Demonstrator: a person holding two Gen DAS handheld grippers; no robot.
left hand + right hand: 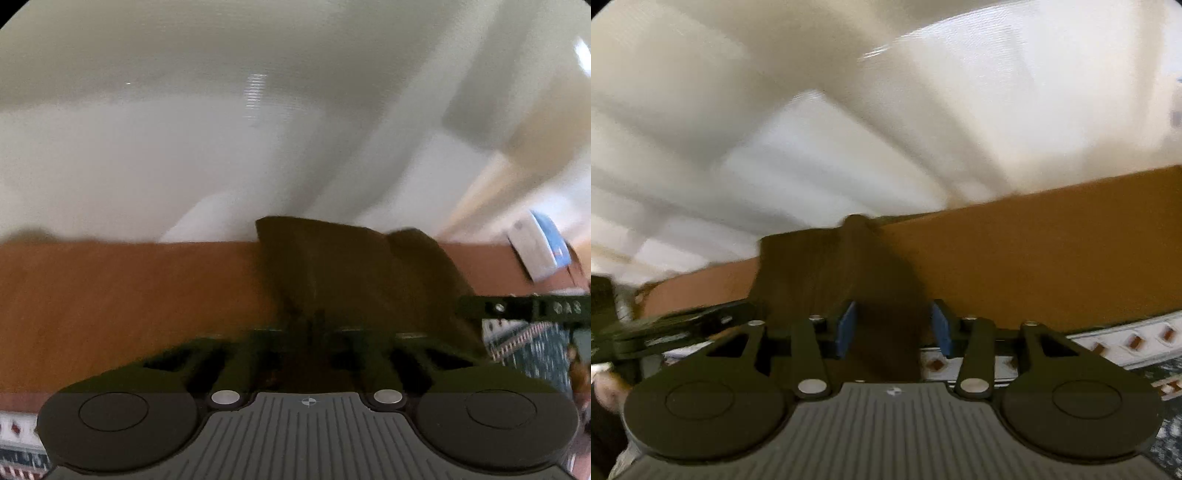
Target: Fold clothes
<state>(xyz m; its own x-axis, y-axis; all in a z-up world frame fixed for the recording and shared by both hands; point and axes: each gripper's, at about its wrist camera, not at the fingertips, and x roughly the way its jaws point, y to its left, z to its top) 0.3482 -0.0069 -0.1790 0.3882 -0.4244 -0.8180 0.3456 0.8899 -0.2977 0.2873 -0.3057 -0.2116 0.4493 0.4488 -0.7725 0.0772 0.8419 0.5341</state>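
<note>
Both grippers hold the same dark brown garment (354, 273), which is the piece to be folded. The left gripper (317, 332) has its jaws together on a bunched edge of the cloth, and the cloth rises from there toward 12 o'clock in its view. The right gripper (892, 325) shows its blue pads (847, 325) on either side of a thicker band of the same cloth, and they appear to press on it. The garment lies partly over an orange-brown surface (129, 295); I cannot tell if this is a bench or a bed. A patterned textile (1126, 343) shows at 3 o'clock in the right view. I judge that the step in hand is gripping two points of one edge. The next move probably calls for both hands to lift together and keep the edge taut, so the cloth does not slip.
</note>
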